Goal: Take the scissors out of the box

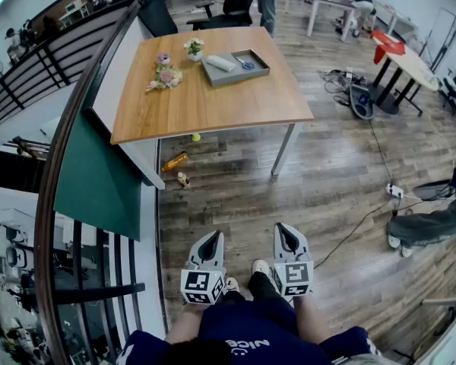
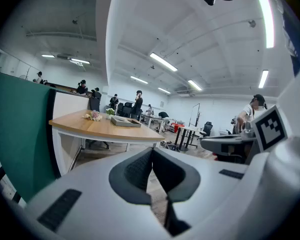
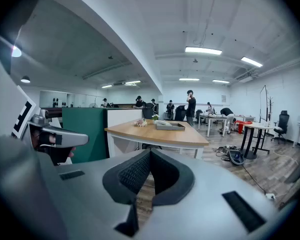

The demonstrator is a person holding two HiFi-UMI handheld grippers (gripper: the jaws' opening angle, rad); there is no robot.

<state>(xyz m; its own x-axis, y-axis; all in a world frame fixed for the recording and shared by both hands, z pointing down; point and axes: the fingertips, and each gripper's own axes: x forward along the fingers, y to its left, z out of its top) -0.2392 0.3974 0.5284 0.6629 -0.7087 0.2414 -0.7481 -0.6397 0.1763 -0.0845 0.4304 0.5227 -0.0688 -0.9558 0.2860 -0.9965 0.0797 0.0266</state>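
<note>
Blue-handled scissors [image 1: 247, 65] lie in a flat grey box [image 1: 235, 68] at the far side of a wooden table [image 1: 205, 101], beside a white roll [image 1: 220, 63]. The box [image 2: 125, 121] shows small and far off in the left gripper view, and the same box [image 3: 170, 126] in the right gripper view. My left gripper [image 1: 210, 242] and right gripper [image 1: 286, 236] are held side by side low in the head view, close to my body and well short of the table. Both are shut with nothing between the jaws.
A small flower vase [image 1: 194, 49] and a flower bunch [image 1: 166, 75] sit on the table's left part. Bottles [image 1: 175, 160] and a yellow ball [image 1: 196, 137] lie on the floor under it. A green panel [image 1: 99, 173] and railing stand left; cables [image 1: 380, 196] and a person's legs [image 1: 429, 226] lie right.
</note>
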